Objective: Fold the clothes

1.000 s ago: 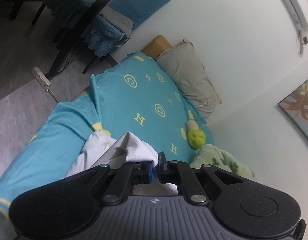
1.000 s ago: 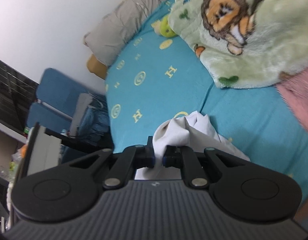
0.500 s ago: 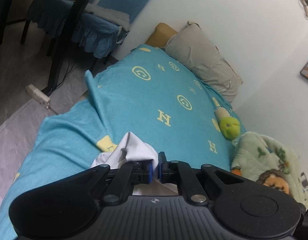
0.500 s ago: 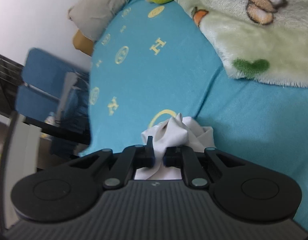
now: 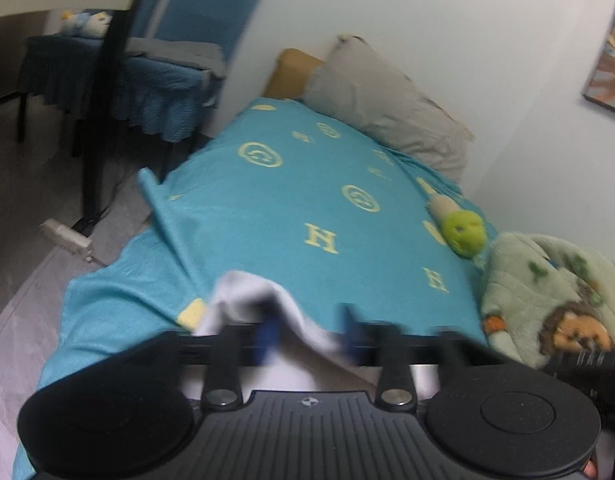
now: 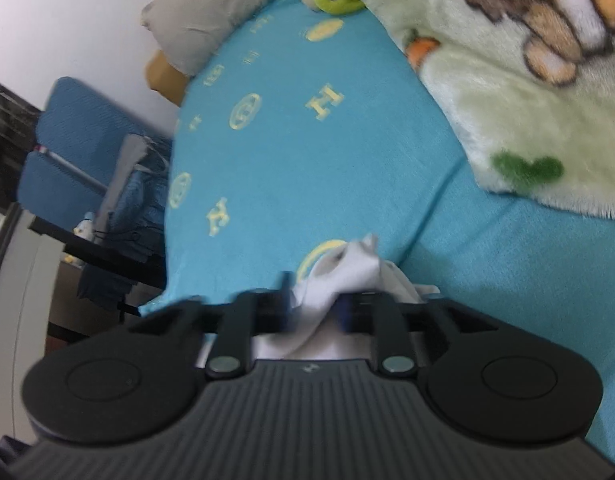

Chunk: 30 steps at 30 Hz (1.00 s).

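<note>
A white garment (image 5: 243, 292) lies bunched on the teal bedsheet (image 5: 307, 184) at the near edge of the bed. My left gripper (image 5: 307, 328) is open, its blurred fingers spread on either side of the cloth. In the right wrist view the same white garment (image 6: 347, 268) sits between the fingers of my right gripper (image 6: 313, 300), which is also open, jaws apart around the bunched cloth. Both grippers are low over the bed.
A grey pillow (image 5: 387, 108) lies at the head of the bed. A green plush toy (image 5: 463, 232) and a green lion-print blanket (image 5: 555, 296) lie on the right side; the blanket fills the right wrist view's upper right (image 6: 527, 60). Blue chairs (image 5: 163, 64) stand left of the bed.
Both grippers have opened from shut on the white garment. Both have dropped lower toward the bed, and the cloth now lies loose between the fingers.
</note>
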Motion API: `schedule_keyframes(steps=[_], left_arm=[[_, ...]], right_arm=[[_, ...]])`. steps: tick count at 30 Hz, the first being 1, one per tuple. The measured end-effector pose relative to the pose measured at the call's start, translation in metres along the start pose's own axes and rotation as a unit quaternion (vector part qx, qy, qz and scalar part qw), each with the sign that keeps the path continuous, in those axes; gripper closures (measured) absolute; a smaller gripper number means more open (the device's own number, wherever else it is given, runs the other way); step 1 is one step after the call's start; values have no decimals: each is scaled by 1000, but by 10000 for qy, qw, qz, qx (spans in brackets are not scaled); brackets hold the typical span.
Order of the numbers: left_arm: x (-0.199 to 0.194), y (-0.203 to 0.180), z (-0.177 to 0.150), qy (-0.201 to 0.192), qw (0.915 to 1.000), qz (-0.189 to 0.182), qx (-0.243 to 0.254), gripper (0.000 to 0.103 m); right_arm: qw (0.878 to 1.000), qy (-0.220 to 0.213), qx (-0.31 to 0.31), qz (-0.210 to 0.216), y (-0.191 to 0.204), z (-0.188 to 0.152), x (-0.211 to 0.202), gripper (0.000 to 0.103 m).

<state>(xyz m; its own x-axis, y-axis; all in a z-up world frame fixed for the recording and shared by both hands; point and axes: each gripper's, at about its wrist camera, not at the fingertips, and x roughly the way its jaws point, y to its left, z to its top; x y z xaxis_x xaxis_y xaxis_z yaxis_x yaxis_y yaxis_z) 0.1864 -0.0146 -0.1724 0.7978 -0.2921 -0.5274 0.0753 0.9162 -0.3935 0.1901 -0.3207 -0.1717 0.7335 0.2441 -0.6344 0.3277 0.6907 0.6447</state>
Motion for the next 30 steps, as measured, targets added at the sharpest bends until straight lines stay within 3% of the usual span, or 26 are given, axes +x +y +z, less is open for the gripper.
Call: schedule_keyframes(steps=[1, 2, 7, 9, 10, 11, 13, 16, 22, 30], left_arm=[[-4, -3, 0, -76, 9999, -30, 93, 20], [-8, -7, -1, -146, 9996, -42, 240, 19], [-23, -25, -9, -209, 9958, -38, 891, 15], [-24, -29, -13, -135, 9943, 14, 1060, 14], [-23, -29, -14, -71, 9938, 69, 1106, 14], [-20, -29, -15, 4, 9936, 108, 1127, 14], [-16, -28, -18, 152, 9932, 160, 1146, 14], [-10, -23, -24, 348, 9916, 207, 1227, 15], [12, -20, -37, 763, 9841, 410, 1550, 15], [-8, -25, -42, 662, 9831, 381, 1663, 16]], right_arm=[[9997, -206, -60, 90, 3, -1, -7, 19], [9989, -412, -119, 180, 6, -2, -14, 11], [9904, -1031, -809, 427, 19, -8, -41, 12], [9891, -856, -1131, 386, 20, -10, -38, 12], [9882, -784, -1255, 385, 20, -12, -35, 18], [9871, -706, -1395, 354, 20, -13, -32, 33], [9831, -551, -1734, 197, 22, -18, -21, 33], [9739, -288, -2250, -85, 25, -27, 1, 44], [9570, -17, -2862, -460, 26, -43, 35, 44], [9624, -130, -2684, -391, 28, -47, 6, 44]])
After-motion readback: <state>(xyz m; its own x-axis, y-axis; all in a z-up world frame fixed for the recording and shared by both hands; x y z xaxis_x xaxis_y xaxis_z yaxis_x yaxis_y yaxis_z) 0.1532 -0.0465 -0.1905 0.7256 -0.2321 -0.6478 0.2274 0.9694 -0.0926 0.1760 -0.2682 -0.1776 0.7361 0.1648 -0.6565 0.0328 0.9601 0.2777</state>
